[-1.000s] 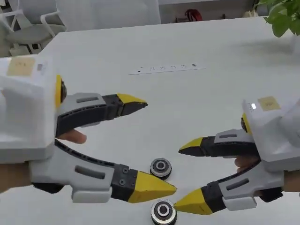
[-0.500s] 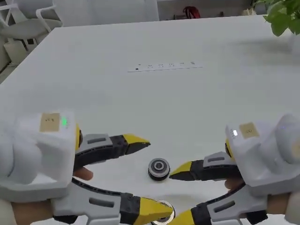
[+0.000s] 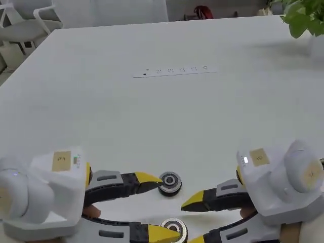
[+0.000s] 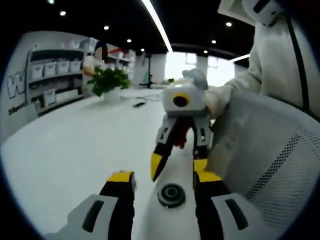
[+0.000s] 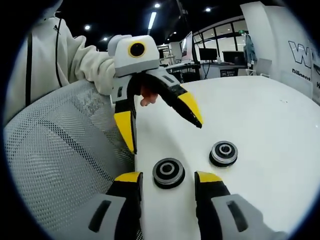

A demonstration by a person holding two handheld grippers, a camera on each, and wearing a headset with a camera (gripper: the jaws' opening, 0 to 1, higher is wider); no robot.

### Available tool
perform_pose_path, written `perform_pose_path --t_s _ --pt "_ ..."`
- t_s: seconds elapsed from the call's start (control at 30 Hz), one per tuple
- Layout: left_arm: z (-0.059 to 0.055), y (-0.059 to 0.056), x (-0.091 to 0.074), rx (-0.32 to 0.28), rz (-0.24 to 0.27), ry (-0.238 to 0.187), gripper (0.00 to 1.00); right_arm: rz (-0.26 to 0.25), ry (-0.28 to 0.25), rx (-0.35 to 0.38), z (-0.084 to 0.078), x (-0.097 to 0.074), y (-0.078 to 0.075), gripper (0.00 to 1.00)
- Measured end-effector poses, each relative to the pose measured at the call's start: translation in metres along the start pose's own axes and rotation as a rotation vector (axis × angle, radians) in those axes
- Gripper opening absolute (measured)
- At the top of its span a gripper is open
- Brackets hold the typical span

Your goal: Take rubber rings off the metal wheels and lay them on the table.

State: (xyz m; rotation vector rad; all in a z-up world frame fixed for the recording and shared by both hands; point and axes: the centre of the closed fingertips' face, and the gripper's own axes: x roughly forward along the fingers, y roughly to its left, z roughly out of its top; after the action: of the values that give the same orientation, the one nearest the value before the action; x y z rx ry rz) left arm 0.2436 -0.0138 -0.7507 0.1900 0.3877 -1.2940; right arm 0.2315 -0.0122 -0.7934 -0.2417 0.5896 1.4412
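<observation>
1. The step in hand is judged to be the approach to the first removal: of the 2 rubber rings, 0 have been taken off and 0 laid on the table [image 3: 152,116].
2. The near wheel [image 5: 168,172] is found at the table's near edge, lying flat, with its dark rubber ring [image 5: 156,173] seated around the metal hub.
3. The left gripper [image 3: 158,206] is held with its jaws spread wide and nothing between them is gripped. In the left gripper view the near wheel is seen on the table between the 2 yellow tips, untouched.
4. The right gripper [image 3: 193,221] is likewise held agape and empty. In the right gripper view the same wheel is framed between its 2 tips, so the wheel is faced from both sides.
5. The far wheel [image 3: 169,183] is seen just beyond the near 1, close by the left gripper's upper tip; whether it is touched cannot be told. Its ring is also in place.
6. The next move is judged to call for the hub to be pinned by 1 gripper while the ring's edge is caught by a tip of the other and peeled over the rim. A fine bite would be needed, since the ring sits flush.
7. Counted: 2 metal wheels, 2 rubber rings, 2 grippers, 1 socket strip [image 3: 174,71] set into the table, 1 plant [image 3: 304,15] at the far corner.
</observation>
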Motion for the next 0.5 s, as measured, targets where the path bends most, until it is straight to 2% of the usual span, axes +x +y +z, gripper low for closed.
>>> perform_pose_path --t_s 0.13,0.27,0.4,0.5 --pt "-0.008 -0.005 0.004 0.007 -0.015 0.024 0.39 -0.001 0.017 0.006 -0.006 0.002 0.001 0.35" --pt "-0.012 -0.008 0.008 0.009 -0.023 0.037 0.36 0.003 0.022 0.003 -0.008 0.003 0.002 0.32" --pt "-0.019 -0.005 0.011 0.007 -0.009 0.051 0.29 0.002 0.018 0.005 -0.008 0.003 0.002 0.29" --pt "-0.023 -0.004 0.013 0.000 -0.002 0.060 0.28 0.001 0.020 0.005 -0.009 0.004 0.001 0.28"
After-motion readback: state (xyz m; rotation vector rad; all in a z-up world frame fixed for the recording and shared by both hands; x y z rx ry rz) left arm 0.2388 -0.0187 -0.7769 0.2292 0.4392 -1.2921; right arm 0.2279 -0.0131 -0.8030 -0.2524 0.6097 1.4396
